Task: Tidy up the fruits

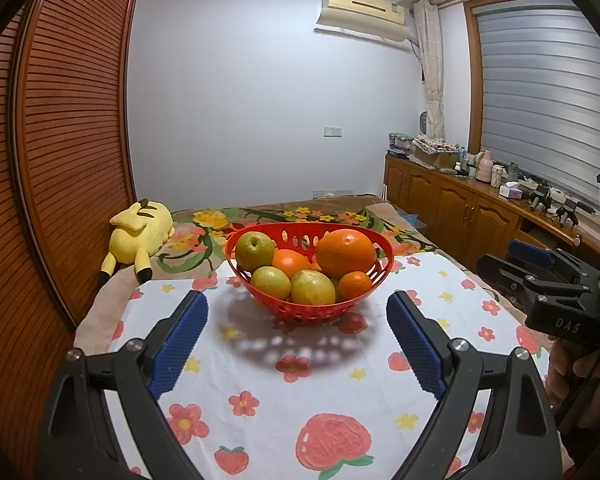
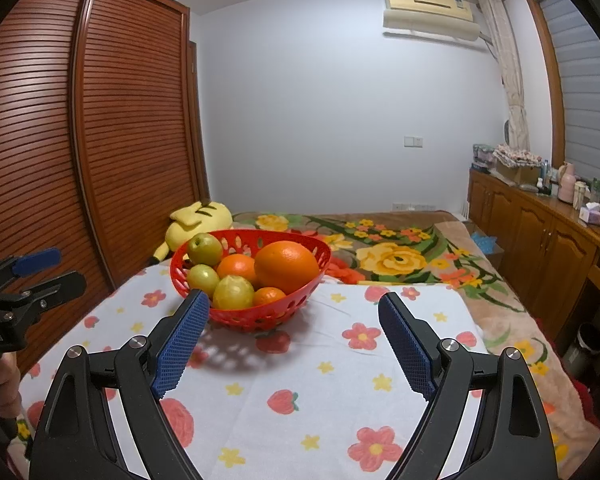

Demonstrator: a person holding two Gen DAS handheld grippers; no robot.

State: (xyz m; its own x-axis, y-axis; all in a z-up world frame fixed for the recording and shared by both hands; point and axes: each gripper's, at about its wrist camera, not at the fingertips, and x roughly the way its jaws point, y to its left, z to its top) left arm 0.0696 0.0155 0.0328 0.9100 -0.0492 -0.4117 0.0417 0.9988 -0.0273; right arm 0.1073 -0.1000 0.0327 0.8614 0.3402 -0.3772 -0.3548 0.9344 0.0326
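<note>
A red perforated basket [image 1: 260, 304] [image 2: 284, 314] stands on a white cloth printed with flowers and strawberries. It holds a big orange [image 1: 346, 253] [image 2: 286, 266], two smaller oranges [image 1: 291, 262] [image 1: 355, 284] and three yellow-green fruits [image 1: 254, 249] [image 1: 271, 282] [image 1: 313, 288]. My left gripper [image 1: 297, 308] is open, centred just short of the basket, nothing between its blue pads. My right gripper [image 2: 294, 312] is open too, with the basket ahead and to its left; its left finger [image 2: 180, 344] overlaps the basket's rim in the picture. Each gripper shows at the edge of the other's view.
A yellow plush toy [image 1: 140, 232] lies behind the basket on the left, against a slatted wooden wardrobe [image 1: 60, 140]. A flowered blanket [image 2: 400, 256] covers the bed beyond the cloth. A wooden cabinet [image 2: 540, 240] with bottles and boxes runs along the right wall.
</note>
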